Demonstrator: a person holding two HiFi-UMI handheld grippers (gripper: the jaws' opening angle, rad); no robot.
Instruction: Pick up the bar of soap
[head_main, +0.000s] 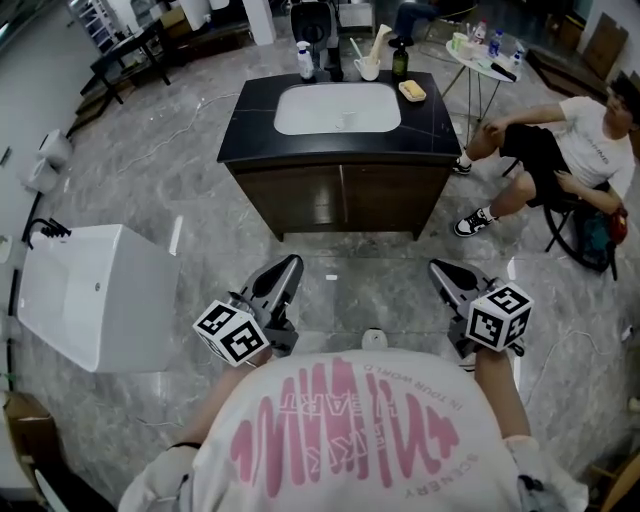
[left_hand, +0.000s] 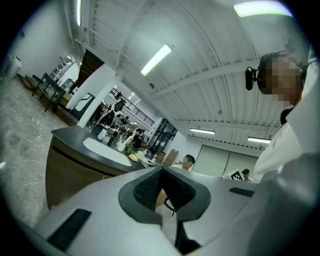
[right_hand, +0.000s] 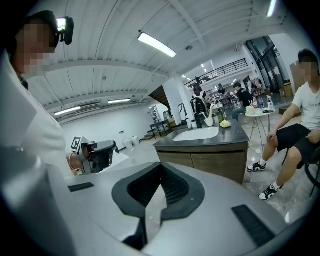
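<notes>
Grey marble floor runs up to a dark vanity (head_main: 255, 125) — the bar of soap (head_main: 412, 91) lies on its top, right of the basin (head_main: 337, 108). Left gripper (head_main: 286, 268) and right gripper (head_main: 444, 270) hang well apart from it — jaws together, empty.

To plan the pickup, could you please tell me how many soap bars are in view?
1: the soap on the counter, right of the basin; others may be hidden.

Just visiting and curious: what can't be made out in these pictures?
bar of soap: too small in every view to tell its shape.
dark bottle: head view, label too small to read.
seated person: head view, partly cut off by the right edge.
shirt: head view, hides the wearer's legs.
</notes>
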